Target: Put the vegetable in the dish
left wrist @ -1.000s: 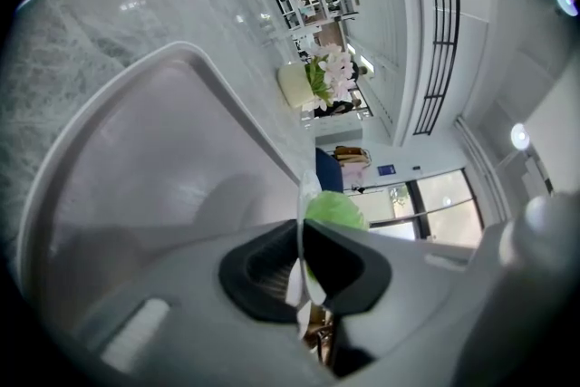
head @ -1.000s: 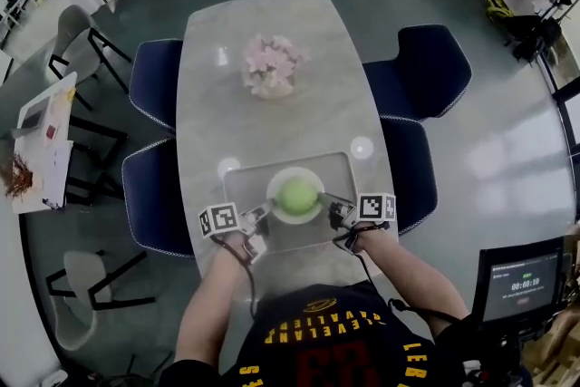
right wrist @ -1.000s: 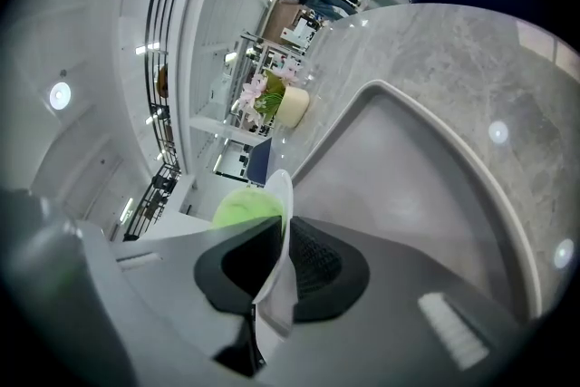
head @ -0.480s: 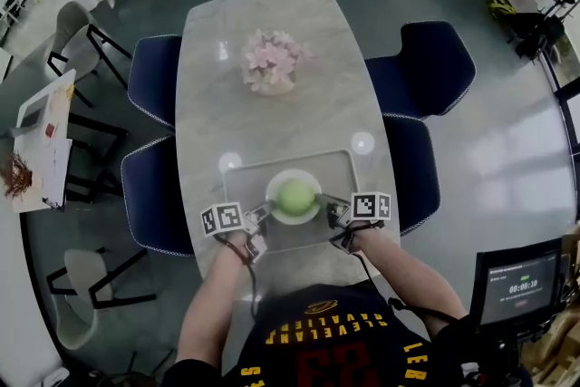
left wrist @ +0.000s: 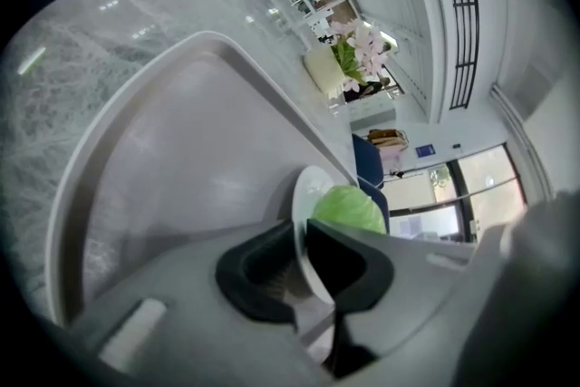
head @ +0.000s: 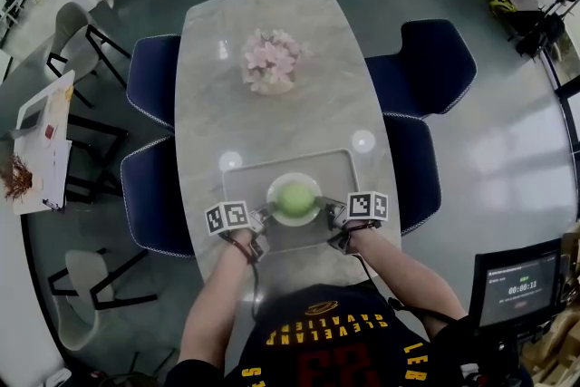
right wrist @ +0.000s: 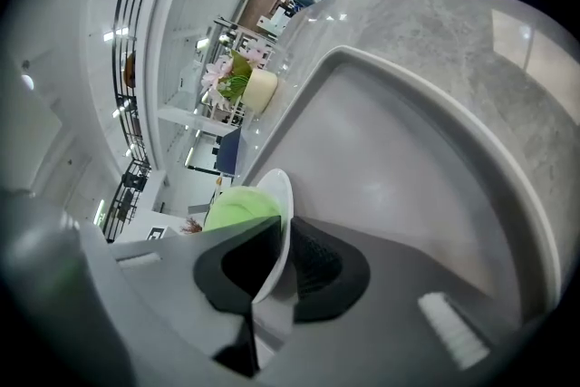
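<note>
A round green vegetable lies in a white dish over the grey tray near the table's front edge. My left gripper is shut on the dish's left rim, and my right gripper is shut on its right rim. In the left gripper view the dish rim runs between the dark pads, with the vegetable above. In the right gripper view the dish rim sits between the pads, the vegetable to its left.
A pot of pink flowers stands in the middle of the marble table. Dark blue chairs flank both sides. The tray's raised rim surrounds the dish. A screen stands at the lower right.
Both grippers and the dish with the vegetable have shifted slightly toward the table's front edge. Their hold on the dish rim is unchanged.
</note>
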A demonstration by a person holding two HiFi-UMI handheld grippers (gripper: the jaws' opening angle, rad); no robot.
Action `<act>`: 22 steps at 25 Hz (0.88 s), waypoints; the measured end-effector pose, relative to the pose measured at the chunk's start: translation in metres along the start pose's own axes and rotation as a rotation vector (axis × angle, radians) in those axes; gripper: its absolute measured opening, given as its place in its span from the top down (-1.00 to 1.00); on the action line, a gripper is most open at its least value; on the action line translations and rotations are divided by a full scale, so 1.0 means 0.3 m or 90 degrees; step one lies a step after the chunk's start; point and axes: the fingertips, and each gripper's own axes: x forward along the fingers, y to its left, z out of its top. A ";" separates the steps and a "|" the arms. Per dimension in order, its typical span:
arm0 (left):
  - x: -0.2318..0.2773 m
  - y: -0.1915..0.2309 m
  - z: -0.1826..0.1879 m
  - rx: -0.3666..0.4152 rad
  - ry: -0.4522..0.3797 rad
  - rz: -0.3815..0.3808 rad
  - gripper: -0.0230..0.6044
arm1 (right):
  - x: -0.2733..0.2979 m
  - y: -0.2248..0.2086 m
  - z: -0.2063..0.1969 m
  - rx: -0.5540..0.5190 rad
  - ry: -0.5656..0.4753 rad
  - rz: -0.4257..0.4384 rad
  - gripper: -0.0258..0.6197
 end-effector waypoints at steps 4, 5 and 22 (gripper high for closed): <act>-0.009 -0.001 -0.006 0.014 0.008 0.015 0.79 | -0.001 0.000 -0.011 -0.001 0.005 -0.009 0.81; -0.009 0.000 -0.007 0.017 0.010 0.020 0.79 | 0.000 -0.001 -0.013 -0.003 0.006 -0.012 0.81; 0.003 0.020 -0.001 0.080 -0.008 0.111 0.76 | 0.005 -0.014 -0.017 -0.059 0.009 -0.069 0.81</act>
